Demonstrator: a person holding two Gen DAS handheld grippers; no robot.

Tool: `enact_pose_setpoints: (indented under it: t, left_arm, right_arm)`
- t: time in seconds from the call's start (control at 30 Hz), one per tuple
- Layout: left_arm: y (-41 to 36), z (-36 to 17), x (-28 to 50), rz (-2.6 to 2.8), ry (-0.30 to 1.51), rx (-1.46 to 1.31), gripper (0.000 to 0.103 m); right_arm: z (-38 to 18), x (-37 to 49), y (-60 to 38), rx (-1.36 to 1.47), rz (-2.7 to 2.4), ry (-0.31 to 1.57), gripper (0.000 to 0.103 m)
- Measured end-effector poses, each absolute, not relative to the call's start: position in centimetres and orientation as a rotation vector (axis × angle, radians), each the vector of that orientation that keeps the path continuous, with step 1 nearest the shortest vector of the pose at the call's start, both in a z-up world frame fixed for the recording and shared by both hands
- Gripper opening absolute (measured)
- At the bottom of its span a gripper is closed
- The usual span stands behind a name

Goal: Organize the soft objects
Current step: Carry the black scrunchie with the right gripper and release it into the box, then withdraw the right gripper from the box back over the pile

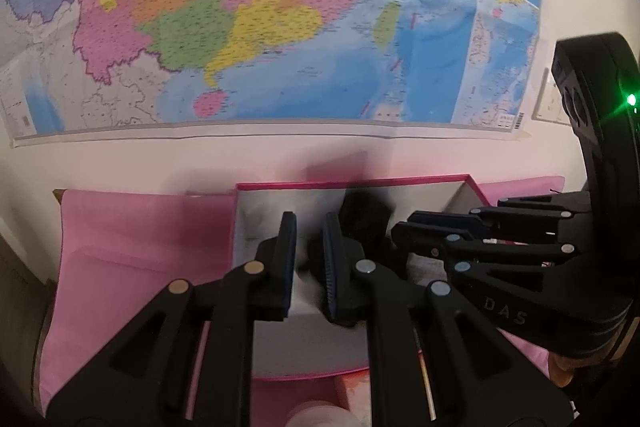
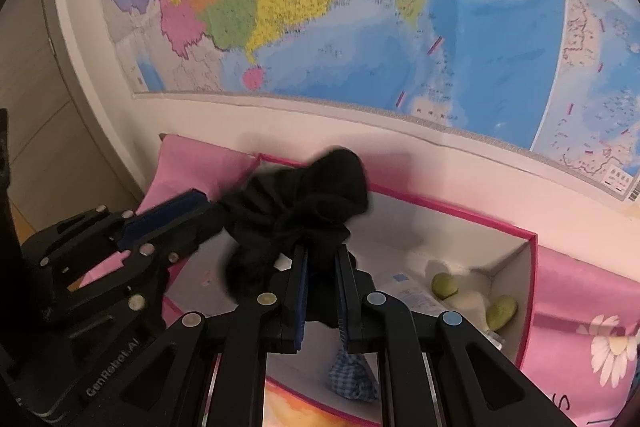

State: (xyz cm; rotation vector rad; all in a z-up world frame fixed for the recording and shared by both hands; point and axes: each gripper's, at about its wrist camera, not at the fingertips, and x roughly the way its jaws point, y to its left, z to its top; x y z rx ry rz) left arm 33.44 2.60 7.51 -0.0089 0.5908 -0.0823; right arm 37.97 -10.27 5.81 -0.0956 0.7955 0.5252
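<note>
While both claws clamp it, black cloth [image 2: 304, 203] bunched between right claw [image 2: 322, 291], left claw [image 2: 208, 217], above box [image 2: 516, 267]

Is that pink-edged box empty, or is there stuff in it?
Not empty: the box holds a white plush toy and a blue checked cloth.

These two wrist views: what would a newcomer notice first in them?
First the big coloured wall map filling the upper half. Below it, a pink-rimmed box sits on pink bedding, and both grippers, left gripper and right gripper, hold a black cloth above the box.
</note>
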Motion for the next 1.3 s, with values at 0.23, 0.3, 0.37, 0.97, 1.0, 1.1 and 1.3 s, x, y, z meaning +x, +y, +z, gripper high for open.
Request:
enact_pose_setpoints:
  t: [0.23, 0.3, 0.37, 0.97, 1.0, 1.1, 1.3]
  left_arm:
    - [4.2, 7.6, 32.8, -0.061, 0.566, -0.055, 0.049]
    - [4.7, 7.7, 32.0, -0.063, 0.545, -0.067, 0.064]
    - [5.0, 8.0, 31.0, -0.066, 0.508, -0.061, 0.071]
    - [6.4, 9.3, 18.6, -0.011, 0.393, -0.083, 0.103]
    - [6.4, 9.2, 18.0, -0.013, 0.395, -0.087, 0.103]
    - [6.2, 8.8, 16.0, -0.016, 0.402, -0.099, 0.103]
    - [4.4, 7.3, 11.7, -0.057, 0.415, -0.112, 0.103]
  right_arm:
    - [5.5, 38.5, -9.5, -0.134, 0.495, 0.811, 0.05]
    - [5.7, 38.2, -9.6, -0.143, 0.48, 0.785, 0.054]
    - [6.0, 37.8, -9.8, -0.144, 0.474, 0.771, 0.057]
    - [9.7, 27.5, -11.7, -0.284, 0.296, 0.501, 0.091]
    - [9.7, 26.7, -12.0, -0.288, 0.284, 0.498, 0.093]
    - [9.5, 24.7, -12.5, -0.291, 0.258, 0.499, 0.096]
    - [9.1, 20.6, -14.3, -0.298, 0.193, 0.501, 0.102]
